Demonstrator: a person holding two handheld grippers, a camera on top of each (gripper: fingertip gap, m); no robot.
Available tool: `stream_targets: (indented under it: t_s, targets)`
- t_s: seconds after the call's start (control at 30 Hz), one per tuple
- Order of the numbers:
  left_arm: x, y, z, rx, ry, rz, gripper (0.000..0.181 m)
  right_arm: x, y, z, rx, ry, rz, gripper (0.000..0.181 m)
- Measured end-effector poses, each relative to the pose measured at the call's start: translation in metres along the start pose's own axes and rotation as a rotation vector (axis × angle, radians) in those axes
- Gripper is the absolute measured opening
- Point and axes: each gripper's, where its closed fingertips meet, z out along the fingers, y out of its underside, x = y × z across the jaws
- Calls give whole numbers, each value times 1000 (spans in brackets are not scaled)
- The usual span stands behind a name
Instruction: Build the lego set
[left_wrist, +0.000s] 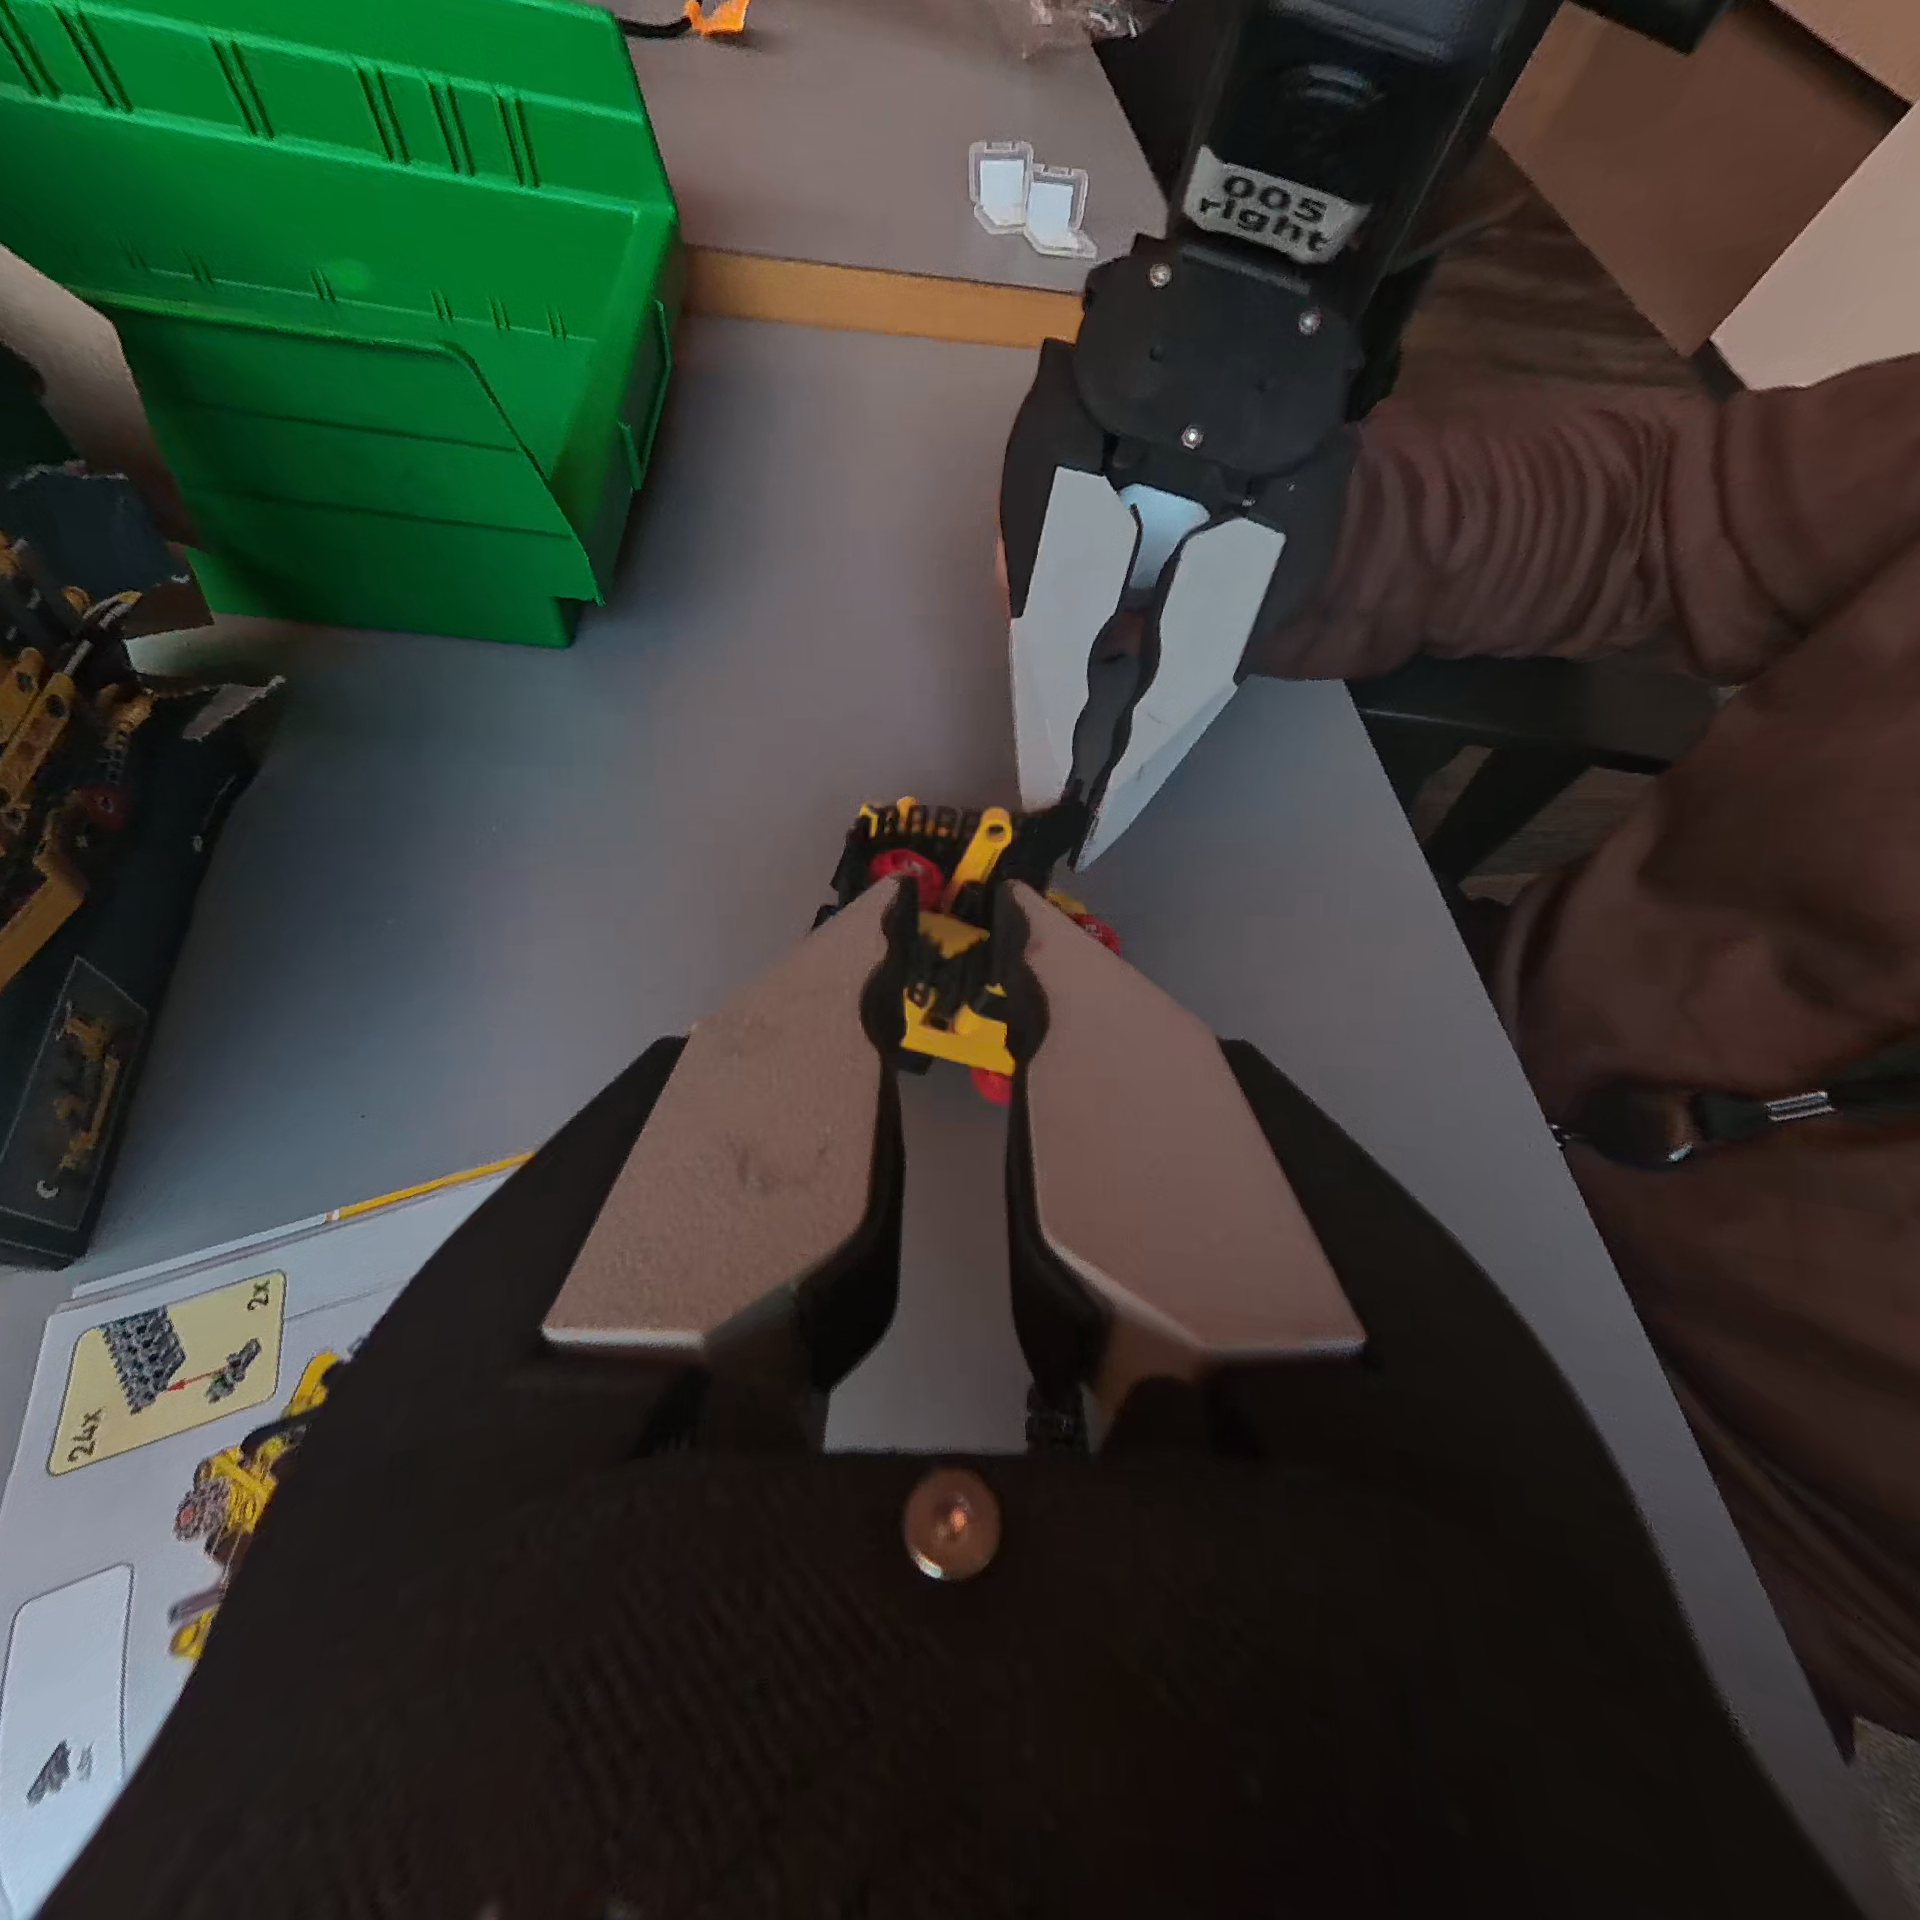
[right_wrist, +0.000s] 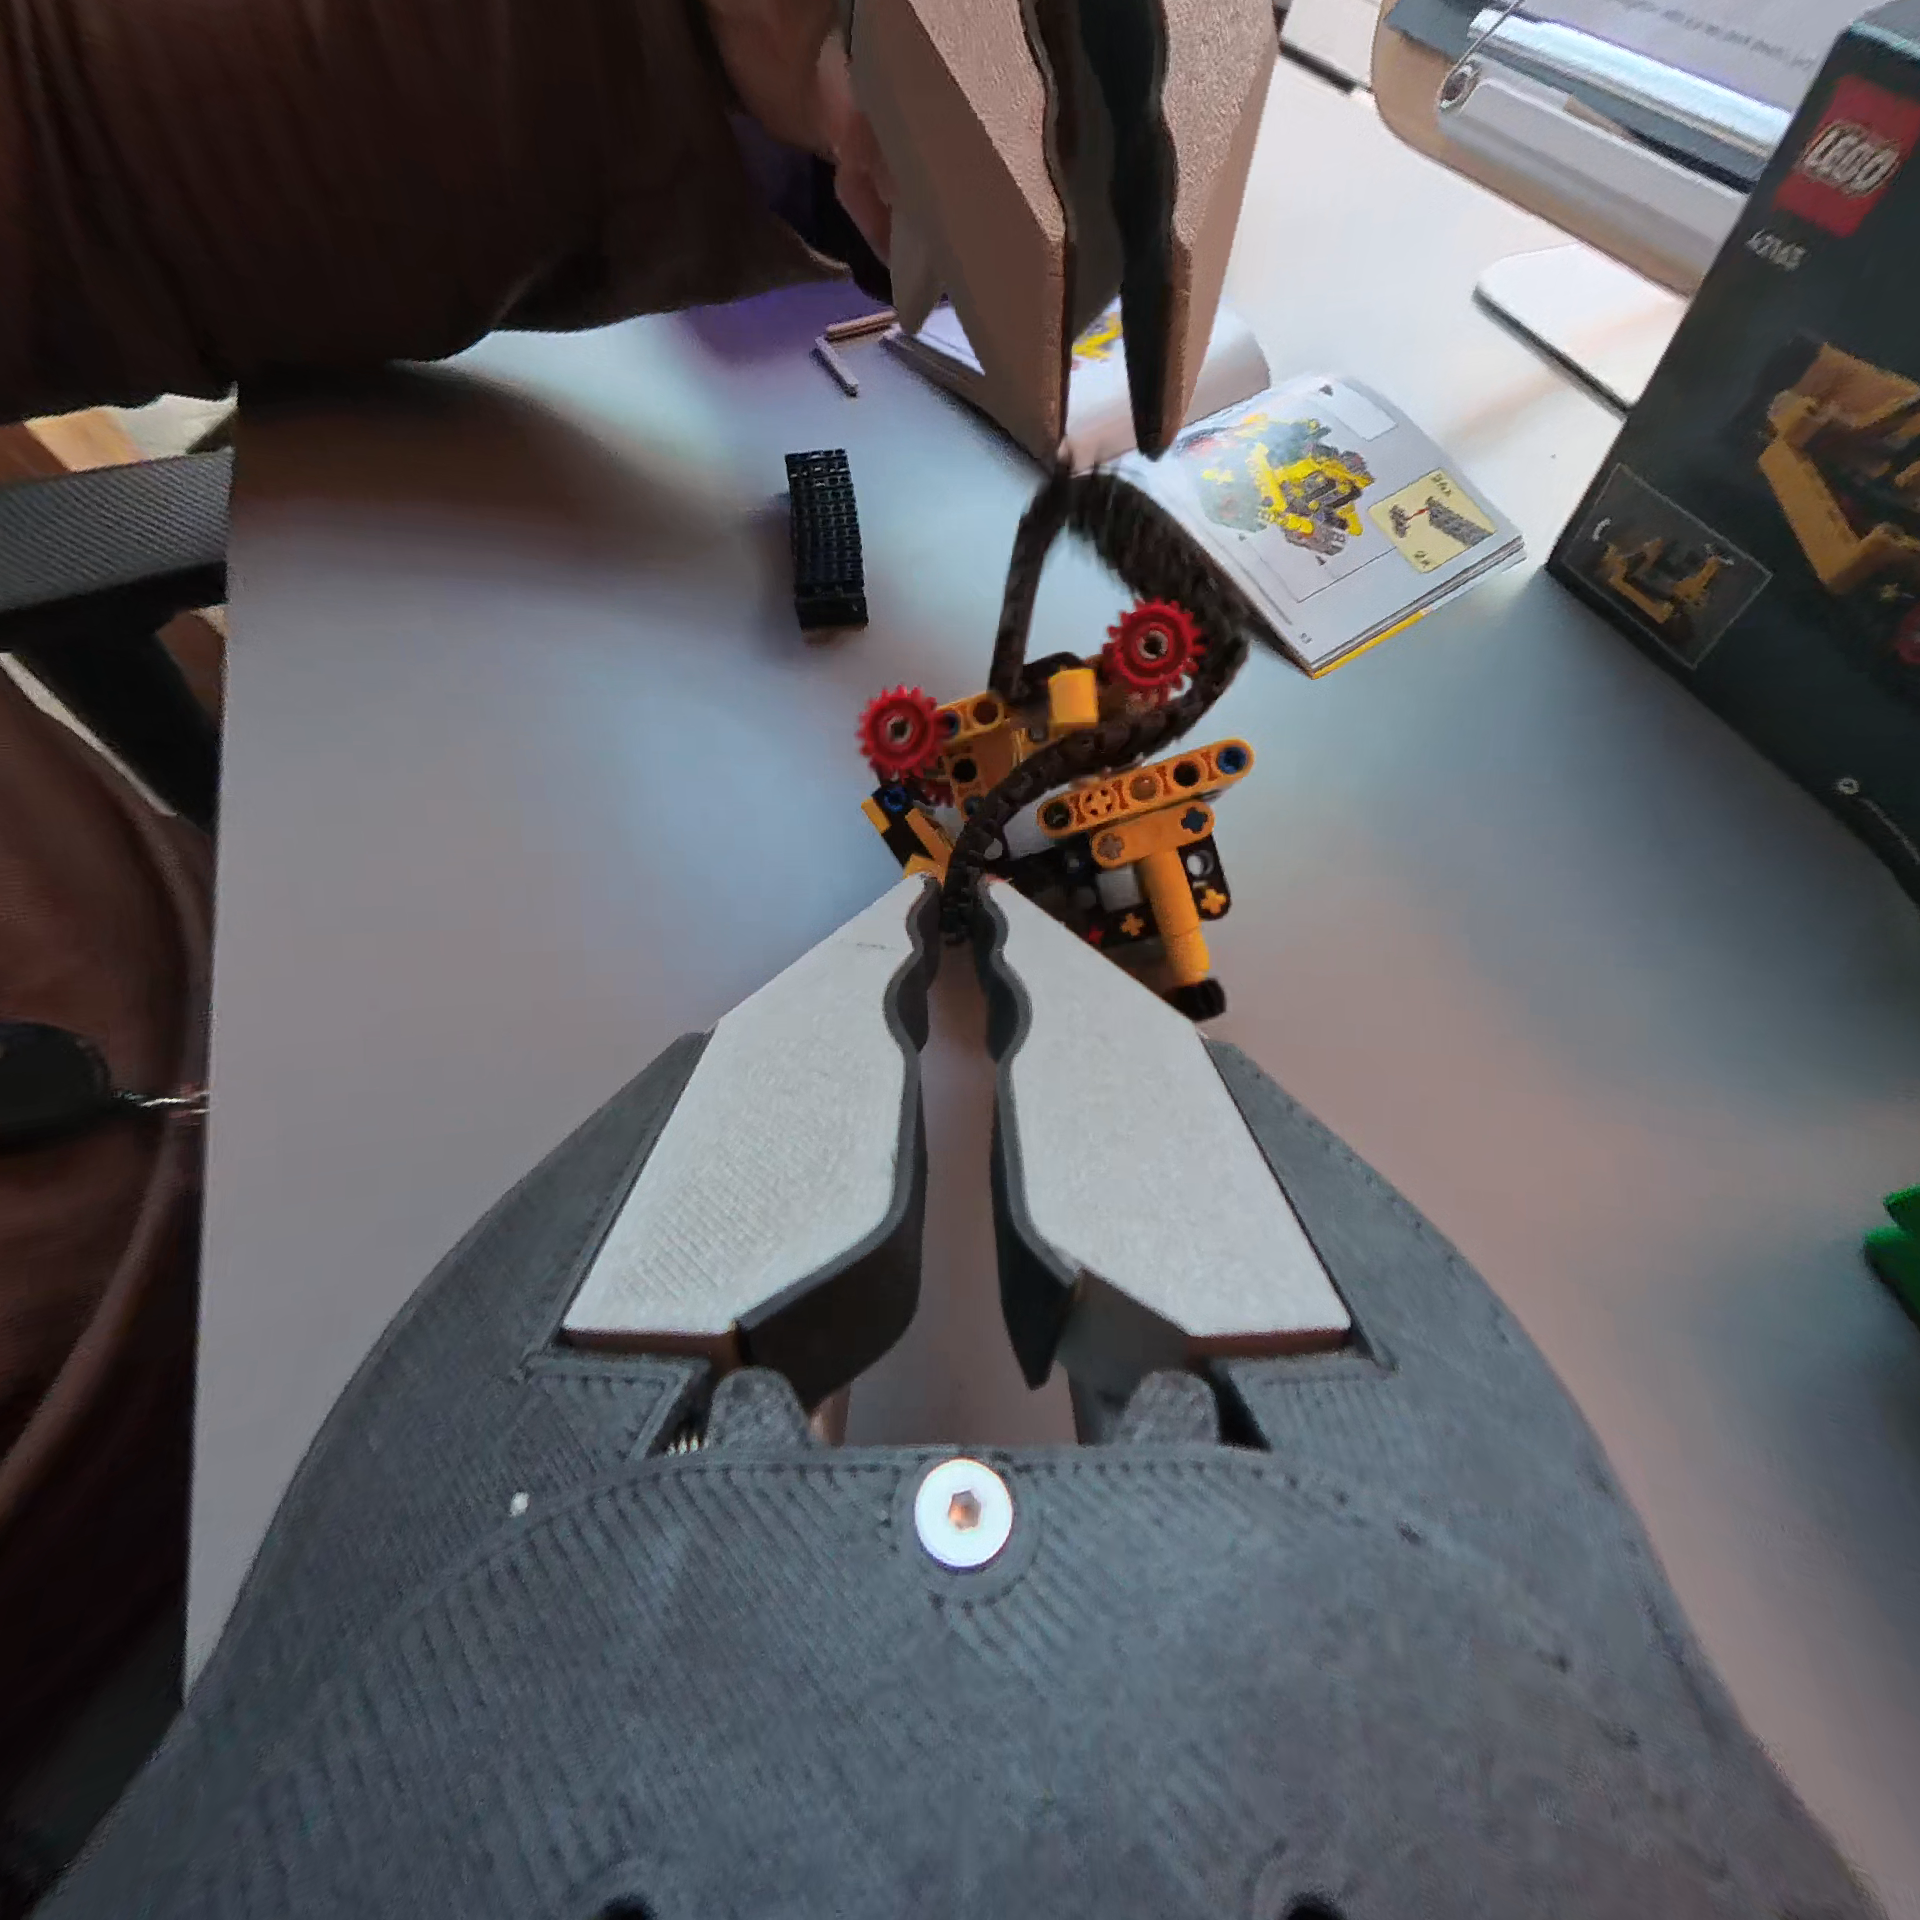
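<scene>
The small yellow-and-black lego vehicle chassis (right_wrist: 1081, 821) with red toothed sprocket wheels (right_wrist: 1151, 646) sits near the middle of the grey tabletop (right_wrist: 520, 779), partly built: frame, beams and sprockets are on, but the flexible black link track (right_wrist: 1164, 540) hangs as a loose loop over the sprockets, not yet seated, so I judge the build to be at the track-fitting step with a fair amount left. The right gripper (right_wrist: 958, 914) has its fingers pressed together on one end of that track, low beside the chassis; the left gripper (right_wrist: 1107, 447) pinches the other end from above in the right wrist view, and in its own view (left_wrist: 951, 914) its tips close around black links against the model. A second black track strip (right_wrist: 828, 540) lies apart on the table, unused. The open paper instruction booklet (right_wrist: 1340, 520) lies beyond. The dark cardboard set box (right_wrist: 1766, 499) stands at the table's edge, contents unseen; the green plastic storage bin (left_wrist: 343, 312) shows only its outside.
</scene>
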Motion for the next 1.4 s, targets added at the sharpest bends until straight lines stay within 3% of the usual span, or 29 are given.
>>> stream_targets:
  t_s: [0.27, 0.67, 0.9, 1.07, 1.23, 1.4]
  targets:
    - [5, -4, 21, 23, 86, 47, 38, 6, -3, -3, 13, 219, -178, 3]
    - [17, 13, 33, -23, 62, -14, 3, 26, -3, -8, 9, 340, -173, 5]
    - [46, 35, 25, 15, 19, -101, 4, 32, -10, 4, 17, 284, -244, 3]
    - [58, 42, 9, 100, -47, -141, 5, 46, -34, 16, 100, 201, -295, 3]
    - [39, 40, -24, 236, -150, -205, 12, 78, -49, 23, 114, 168, -299, 3]
    - [4, 58, -31, 197, -319, -241, 36, 84, -51, 36, 96, 99, -308, 3]
